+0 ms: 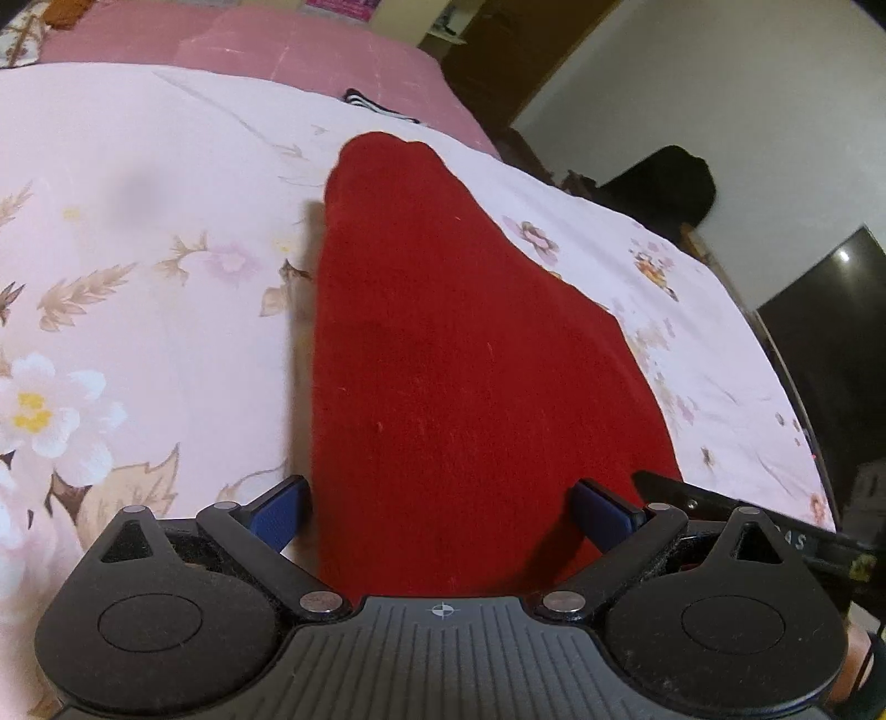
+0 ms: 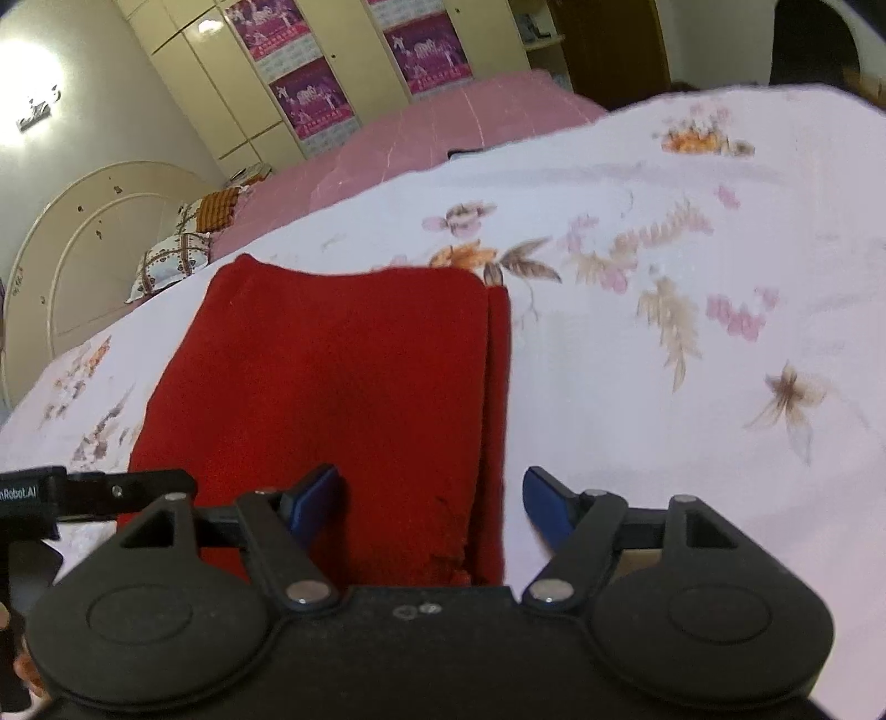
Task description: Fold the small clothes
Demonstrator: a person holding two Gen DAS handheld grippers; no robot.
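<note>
A red folded cloth (image 1: 443,343) lies flat on the floral bedsheet (image 1: 138,288). My left gripper (image 1: 440,512) stands open over its near edge, blue pads wide apart, the cloth below the gap and neither pad pressing on it. In the right wrist view the same red cloth (image 2: 332,376) shows stacked layers along its right side. My right gripper (image 2: 429,501) is open above the cloth's near right corner, its left pad over the cloth and its right pad over the sheet. The other gripper's black body (image 2: 83,493) juts in from the left.
A pink blanket (image 1: 310,50) covers the far part of the bed, with a black-and-white striped item (image 1: 376,105) on it. Pillows (image 2: 177,260) lean by the white headboard (image 2: 83,249). Wardrobes (image 2: 310,72) stand behind; a dark screen (image 1: 830,343) is beside the bed's right edge.
</note>
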